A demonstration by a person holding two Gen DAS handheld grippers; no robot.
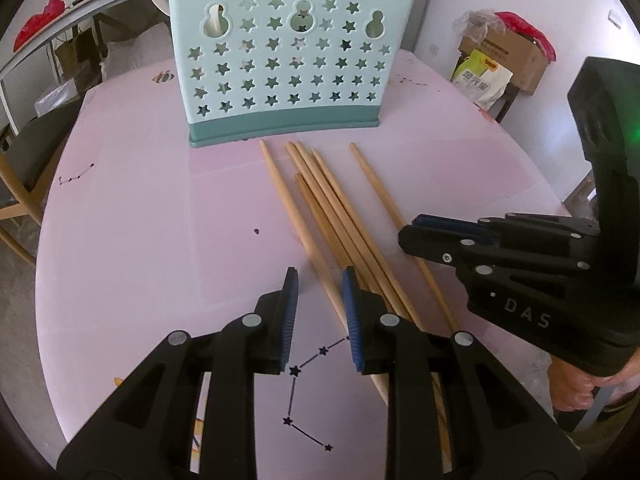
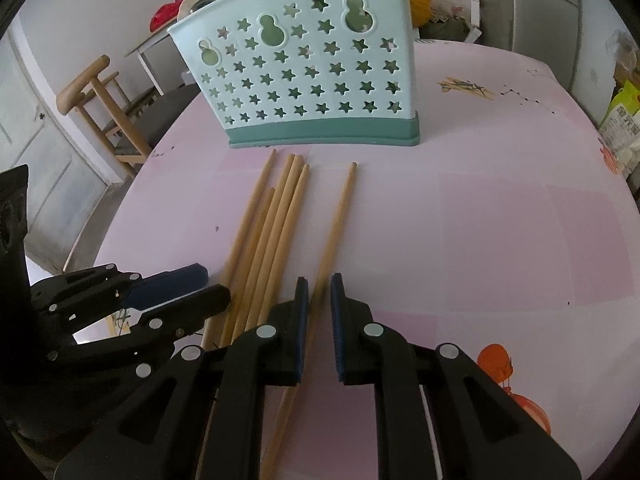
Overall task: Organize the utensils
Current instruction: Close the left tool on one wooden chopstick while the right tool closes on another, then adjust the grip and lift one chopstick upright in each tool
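Six wooden chopsticks (image 1: 320, 216) lying loose on pink table (image 1: 160, 220), tips pointing toward star-punched utensil holder (image 1: 288, 68) standing upright just beyond them; left gripper (image 1: 320, 312) hovering with fingers apart — leftmost chopstick (image 1: 298, 220) passing between pads, nothing pinched; right gripper (image 2: 319, 320) sitting with fingers narrowly apart, lone rightmost chopstick (image 2: 340, 216) running through gap — clamping unclear.

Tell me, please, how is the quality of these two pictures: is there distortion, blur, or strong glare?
Left wrist view: strong fisheye bending, the table edge curves, corners are black; the chopsticks and holder look sharp. Right wrist view: same bending and dark corners, soft even light, no hard glare, only faint shadows under the chopsticks.
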